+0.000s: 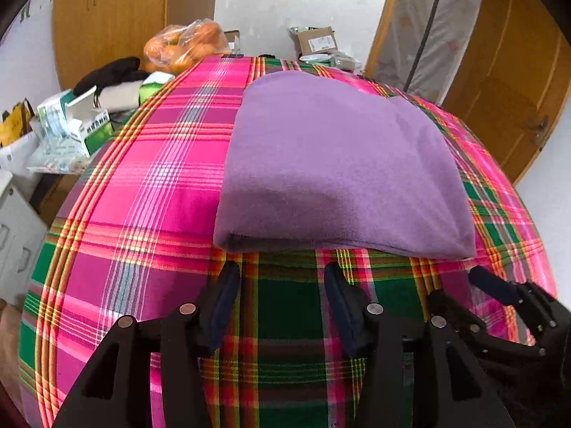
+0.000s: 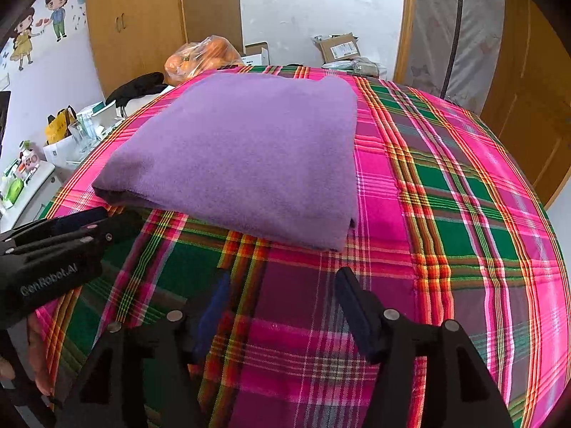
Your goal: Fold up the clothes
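Observation:
A purple fleece garment [image 1: 332, 167] lies folded into a thick rectangle on the pink and green plaid cloth [image 1: 142, 185] that covers the table. My left gripper [image 1: 282, 274] is open just short of the garment's near edge, holding nothing. The right gripper [image 1: 478, 276] shows at the lower right of the left wrist view. In the right wrist view the folded purple garment [image 2: 242, 157] sits ahead and to the left, and my right gripper [image 2: 283, 280] is open over bare plaid cloth [image 2: 446, 196], a little back from the garment's near right corner. The left gripper [image 2: 85, 219] enters from the left edge.
A bag of oranges [image 1: 185, 46], a cardboard box [image 1: 316, 41] and a black item [image 1: 110, 71] sit past the table's far edge. White boxes and cartons [image 1: 75, 121] crowd the left side. Wooden wardrobe and door stand behind. A hand [image 2: 35, 360] shows at lower left.

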Tool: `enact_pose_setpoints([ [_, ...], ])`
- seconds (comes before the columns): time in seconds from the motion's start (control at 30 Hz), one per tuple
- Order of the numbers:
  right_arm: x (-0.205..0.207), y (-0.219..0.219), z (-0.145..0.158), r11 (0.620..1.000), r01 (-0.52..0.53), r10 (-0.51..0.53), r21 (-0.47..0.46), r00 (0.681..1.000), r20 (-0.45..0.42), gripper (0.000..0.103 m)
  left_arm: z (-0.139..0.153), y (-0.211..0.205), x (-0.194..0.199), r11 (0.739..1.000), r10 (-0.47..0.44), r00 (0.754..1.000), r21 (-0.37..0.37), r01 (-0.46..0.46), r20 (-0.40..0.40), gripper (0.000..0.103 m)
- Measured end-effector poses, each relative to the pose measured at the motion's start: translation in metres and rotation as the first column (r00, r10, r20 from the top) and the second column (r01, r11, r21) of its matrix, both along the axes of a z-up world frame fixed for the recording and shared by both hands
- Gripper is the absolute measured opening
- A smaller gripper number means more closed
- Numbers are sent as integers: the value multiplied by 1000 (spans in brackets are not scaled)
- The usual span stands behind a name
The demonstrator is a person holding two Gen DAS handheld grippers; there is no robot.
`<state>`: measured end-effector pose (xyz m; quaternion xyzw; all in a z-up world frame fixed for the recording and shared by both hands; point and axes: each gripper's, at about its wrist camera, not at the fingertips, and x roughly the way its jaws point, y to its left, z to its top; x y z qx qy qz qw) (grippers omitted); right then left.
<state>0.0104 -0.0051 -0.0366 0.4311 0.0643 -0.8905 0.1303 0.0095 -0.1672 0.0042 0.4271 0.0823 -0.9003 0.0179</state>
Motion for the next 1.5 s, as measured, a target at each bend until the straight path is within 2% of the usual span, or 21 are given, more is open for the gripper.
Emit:
enact_pose_setpoints([
  [0.2, -1, 3, 0, 1000, -2, 2, -2, 1000, 0, 63, -1, 8, 1, 998, 2, 1000, -65, -3, -13, 52],
  [0.33, -1, 4, -1, 1000, -2, 2, -1, 1000, 0, 63, 0, 10, 0, 997, 4, 1000, -81, -5, -9, 52],
  [0.53, -5, 4, 0, 1000, 1, -1, -2, 1000, 2, 65, -1, 16, -2, 994, -9, 1000, -107, 9, 3, 60],
  [1.1, -12, 12, -1, 999, 47, -47, 3, 999, -2, 66, -1, 20, -5, 994, 45, 999, -103, -44, 5, 64],
  [1.17, -12, 10, -1, 999, 50, -50, 10, 999, -3, 66, -1, 21, -6, 994, 53, 999, -101, -52, 6, 67],
  [1.27, -12, 10, -2, 999, 51, -51, 5, 999, -1, 67, -2, 22, -7, 994, 43, 999, -100, -42, 9, 71],
  [1.5, -12, 9, -2, 999, 49, -49, 5, 999, 0, 68, -2, 24, -5, 994, 39, 999, -101, -37, 11, 73],
])
